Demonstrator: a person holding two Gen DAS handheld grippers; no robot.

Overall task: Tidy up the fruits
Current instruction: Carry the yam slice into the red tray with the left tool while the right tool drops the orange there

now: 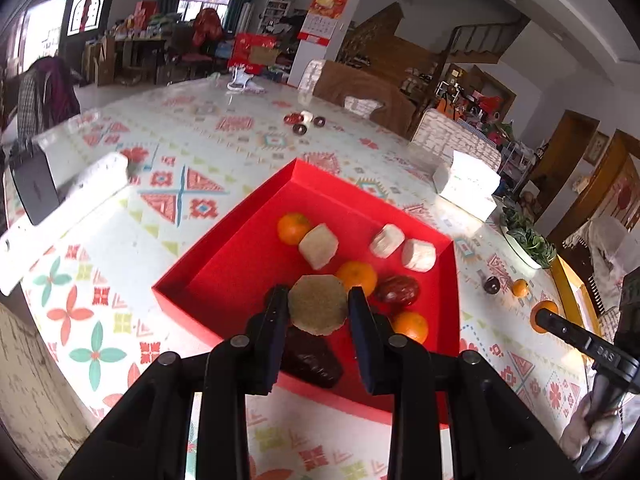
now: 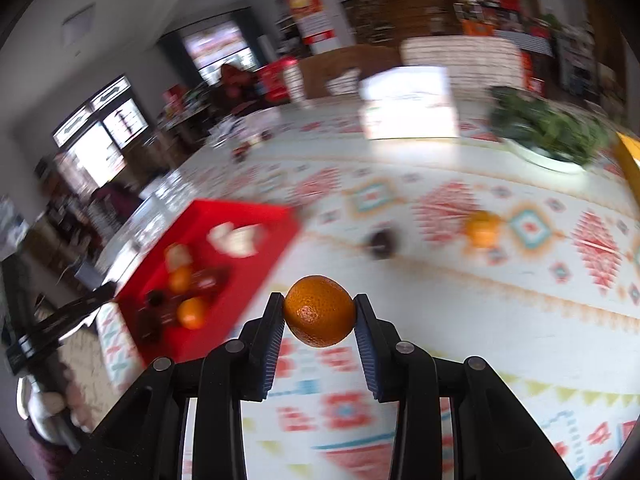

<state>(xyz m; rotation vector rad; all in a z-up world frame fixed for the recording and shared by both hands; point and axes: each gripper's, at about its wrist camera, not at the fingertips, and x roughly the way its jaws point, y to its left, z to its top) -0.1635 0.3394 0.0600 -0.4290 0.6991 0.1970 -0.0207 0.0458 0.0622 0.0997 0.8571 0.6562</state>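
In the left wrist view my left gripper [image 1: 318, 300] is shut on a round tan cake [image 1: 318, 310], held over the red tray [image 1: 180, 276]. The tray holds oranges [image 1: 293, 228], white wrapped pieces [image 1: 319, 246], red dates [image 1: 397, 290] and a dark date [image 1: 314, 356]. In the right wrist view my right gripper [image 2: 319, 304] is shut on an orange [image 2: 320, 311], held above the patterned table, right of the red tray [image 2: 244, 280]. A small orange [image 2: 483, 229] and a dark fruit [image 2: 382, 243] lie on the table beyond it.
A white box [image 1: 468, 186] and a bowl of greens [image 1: 526, 240] stand at the table's right side. A white power strip [image 1: 60, 216] and a dark device [image 1: 32, 186] lie at the left. Small red rings [image 1: 302, 122] lie far back. The right gripper's finger [image 1: 568, 330] shows at the right.
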